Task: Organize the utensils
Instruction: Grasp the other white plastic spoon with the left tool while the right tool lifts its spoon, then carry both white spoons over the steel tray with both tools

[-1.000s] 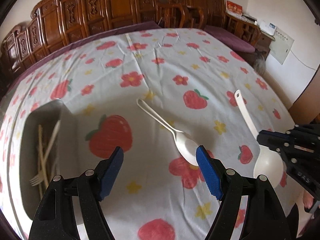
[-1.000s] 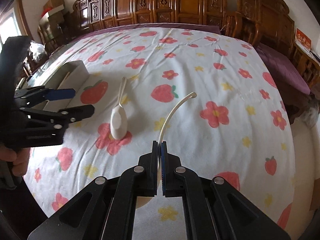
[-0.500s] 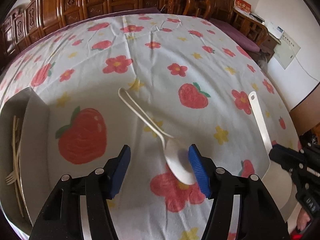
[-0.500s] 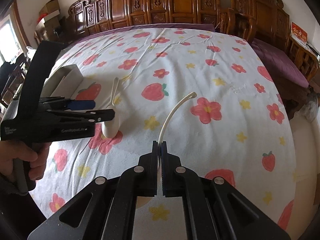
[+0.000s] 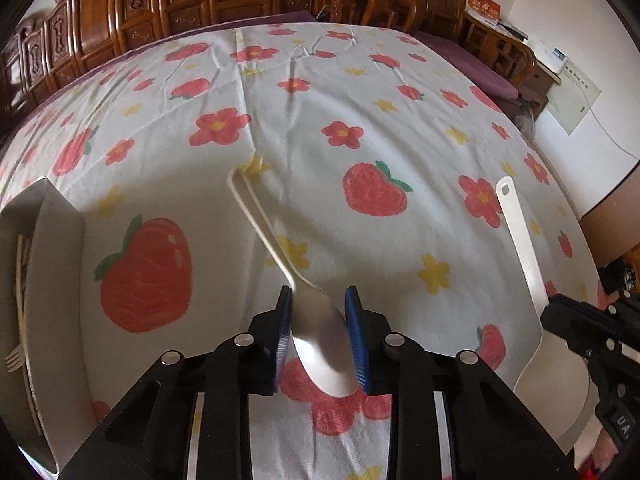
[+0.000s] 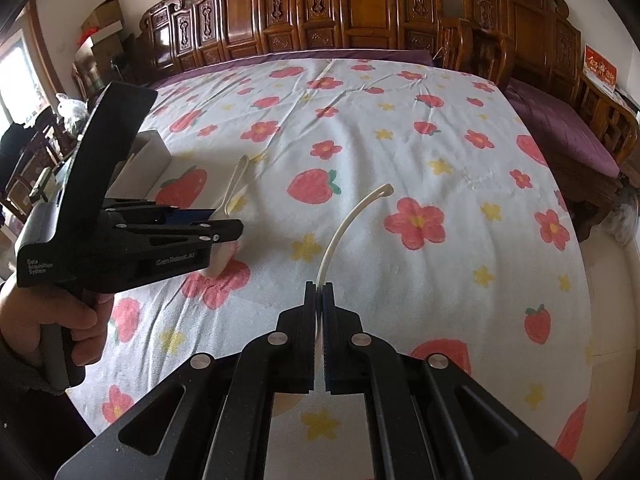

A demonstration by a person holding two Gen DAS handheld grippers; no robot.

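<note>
The left gripper point(image 5: 319, 332) has its jaws narrowed around the bowl of a white plastic spoon point(image 5: 320, 344) that lies on the surface; the blue pads point(image 5: 356, 340) sit just beside the bowl's edges, and whether they touch it cannot be told. The spoon's handle runs away from the jaws toward the upper left, over a yellow star print. The right gripper point(image 6: 319, 336) has its jaws pressed together on a white ladle-like serving spoon point(image 6: 340, 232) — its curved handle arcs up and forward, ending in a small hooked loop. In the left wrist view that serving spoon point(image 5: 520, 240) appears at the right edge, held by the right gripper point(image 5: 568, 316). At the far left stands an open white box point(image 5: 56, 232) holding a pale fork point(image 5: 14, 358) and other thin utensils. A strawberry-and-flower tablecloth point(image 6: 440, 152) covers the surface — carved wooden chairs point(image 6: 360, 12) line its far side.
</note>
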